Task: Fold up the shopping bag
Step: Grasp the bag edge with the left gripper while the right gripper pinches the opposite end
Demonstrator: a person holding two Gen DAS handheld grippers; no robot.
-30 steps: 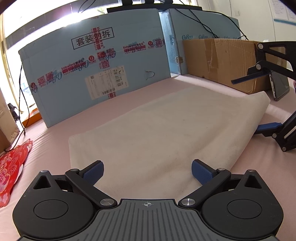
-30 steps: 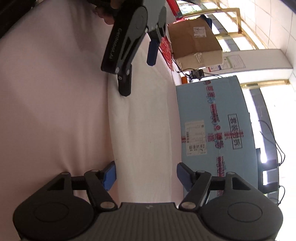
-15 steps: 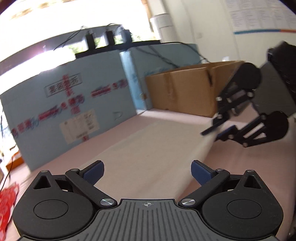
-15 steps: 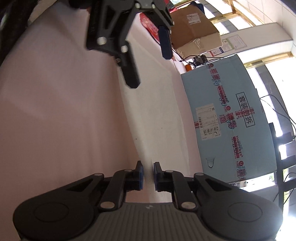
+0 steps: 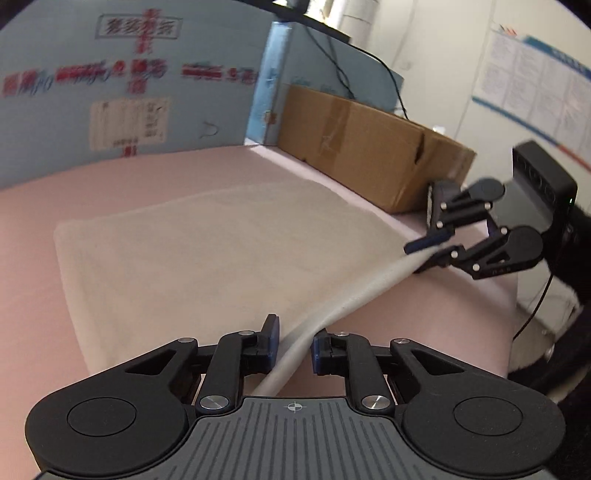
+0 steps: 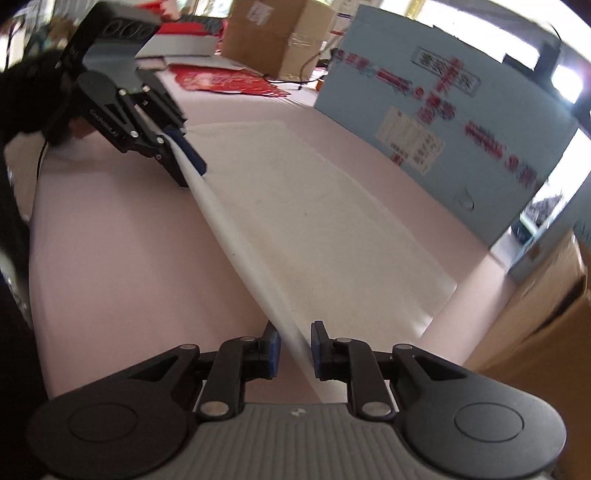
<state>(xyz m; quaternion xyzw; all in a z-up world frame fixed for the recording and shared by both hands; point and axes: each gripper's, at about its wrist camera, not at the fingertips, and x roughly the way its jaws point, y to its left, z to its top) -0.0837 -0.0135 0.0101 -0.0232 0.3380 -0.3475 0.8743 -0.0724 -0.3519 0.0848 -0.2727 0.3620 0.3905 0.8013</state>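
Note:
The cream fabric shopping bag (image 5: 207,251) lies flat on the pink table (image 5: 33,288); it also shows in the right wrist view (image 6: 317,221). Its near edge is lifted off the table and stretched taut between both grippers. My left gripper (image 5: 293,345) is shut on one end of that edge; it shows in the right wrist view (image 6: 173,147). My right gripper (image 6: 293,349) is shut on the other end; it shows in the left wrist view (image 5: 432,247).
A large blue box (image 5: 122,92) stands along the far side of the table, a brown cardboard box (image 5: 362,144) beside it. Red bags (image 6: 225,79) and another cardboard box (image 6: 266,33) lie beyond the left gripper. The table edge (image 6: 33,236) drops off nearby.
Both grippers have closed on the bag's near edge, the right first, then the left. The edge is now raised off the table and pulled taut between them.

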